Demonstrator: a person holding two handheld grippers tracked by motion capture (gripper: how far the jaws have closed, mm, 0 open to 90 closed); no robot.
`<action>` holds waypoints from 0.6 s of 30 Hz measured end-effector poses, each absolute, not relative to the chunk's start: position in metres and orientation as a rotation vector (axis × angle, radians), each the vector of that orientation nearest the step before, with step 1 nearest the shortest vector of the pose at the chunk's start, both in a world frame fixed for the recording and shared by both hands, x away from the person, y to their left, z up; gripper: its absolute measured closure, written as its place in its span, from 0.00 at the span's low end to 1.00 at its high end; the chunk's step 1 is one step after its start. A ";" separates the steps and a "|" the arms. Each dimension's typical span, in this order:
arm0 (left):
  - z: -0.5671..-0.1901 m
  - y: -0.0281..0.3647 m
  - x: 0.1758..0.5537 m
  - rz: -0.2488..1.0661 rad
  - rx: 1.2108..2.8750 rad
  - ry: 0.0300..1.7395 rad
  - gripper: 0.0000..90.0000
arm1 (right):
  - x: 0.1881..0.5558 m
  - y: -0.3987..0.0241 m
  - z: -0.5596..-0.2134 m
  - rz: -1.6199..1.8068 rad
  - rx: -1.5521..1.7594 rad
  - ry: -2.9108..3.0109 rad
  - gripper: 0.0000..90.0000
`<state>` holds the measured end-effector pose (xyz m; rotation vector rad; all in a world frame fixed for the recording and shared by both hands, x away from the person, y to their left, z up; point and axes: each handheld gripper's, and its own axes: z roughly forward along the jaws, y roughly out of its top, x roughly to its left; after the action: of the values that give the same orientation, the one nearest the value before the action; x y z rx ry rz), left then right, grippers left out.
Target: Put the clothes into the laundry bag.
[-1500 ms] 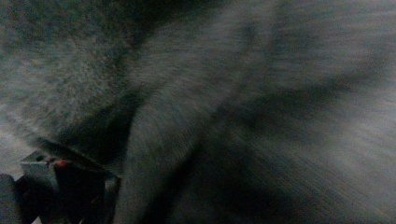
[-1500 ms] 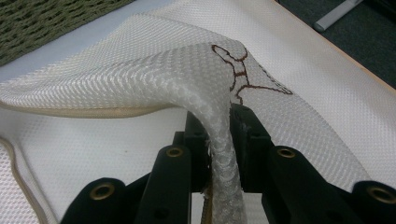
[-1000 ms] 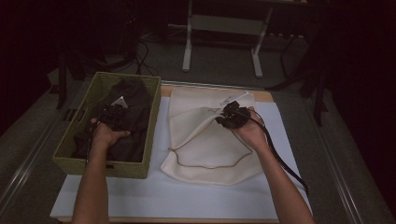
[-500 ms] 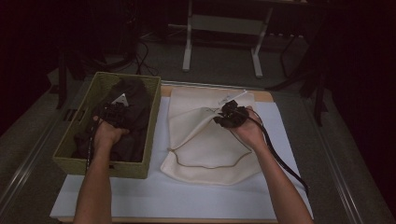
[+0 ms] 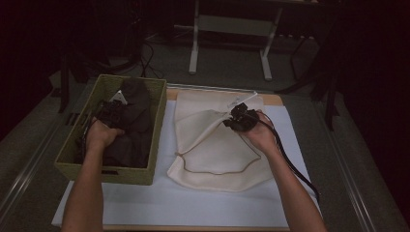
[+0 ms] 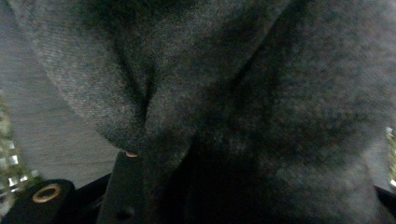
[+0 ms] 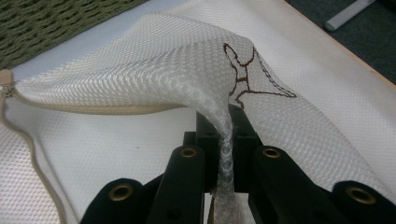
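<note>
Left forearm reaches into the woven basket (image 5: 155, 126); left gripper (image 5: 112, 112) jaws have just been closing, dark grey garment (image 6: 224, 93) bunched between them. Right gripper (image 7: 224, 135) pinched tight on a raised fold of the white mesh bag (image 5: 212, 150), which lies flat on the table just right of the basket.

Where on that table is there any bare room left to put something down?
The white sheet lies bare along the near edge, in front of the green basket and the mesh bag. A narrower strip is free right of the bag. The basket is crowded with dark clothes, and the bag covers the middle.
</note>
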<state>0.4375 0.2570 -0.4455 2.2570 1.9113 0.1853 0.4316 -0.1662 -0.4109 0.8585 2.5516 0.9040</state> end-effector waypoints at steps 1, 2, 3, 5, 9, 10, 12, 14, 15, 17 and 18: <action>-0.441 0.257 0.437 0.192 2.264 1.907 0.63 | 0.432 -0.165 -0.409 0.915 0.860 2.544 0.96; -0.431 0.257 0.437 0.208 2.277 1.897 0.63 | 0.432 -0.165 -0.408 0.921 0.867 2.535 0.96; -0.425 0.256 0.436 0.219 2.282 1.891 0.63 | 0.432 -0.165 -0.407 0.931 0.874 2.525 0.96; -0.420 0.257 0.436 0.229 2.284 1.887 0.63 | 0.432 -0.165 -0.405 0.939 0.883 2.513 0.96; -0.400 0.259 0.433 0.257 2.292 1.867 0.63 | 0.434 -0.169 -0.398 0.989 0.905 2.474 0.96; -0.395 0.261 0.432 0.259 2.288 1.864 0.63 | 0.434 -0.170 -0.398 0.988 0.906 2.473 0.96; -0.381 0.265 0.429 0.234 2.271 1.853 0.63 | 0.434 -0.171 -0.396 0.988 0.908 2.474 0.96; -0.372 0.268 0.427 0.206 2.285 1.837 0.63 | 0.434 -0.171 -0.395 0.986 0.912 2.474 0.96; -0.372 0.268 0.427 0.206 2.285 1.837 0.63 | 0.434 -0.171 -0.395 0.986 0.912 2.474 0.96; -0.363 0.268 0.426 0.199 2.301 1.830 0.63 | 0.434 -0.171 -0.394 0.983 0.909 2.478 0.96; -0.355 0.266 0.425 0.179 2.341 1.803 0.63 | 0.433 -0.170 -0.393 0.980 0.903 2.482 0.96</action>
<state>0.4253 0.2657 -0.3555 2.3407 1.8027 0.1792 0.4334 -0.1697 -0.3932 0.9031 2.4825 0.9803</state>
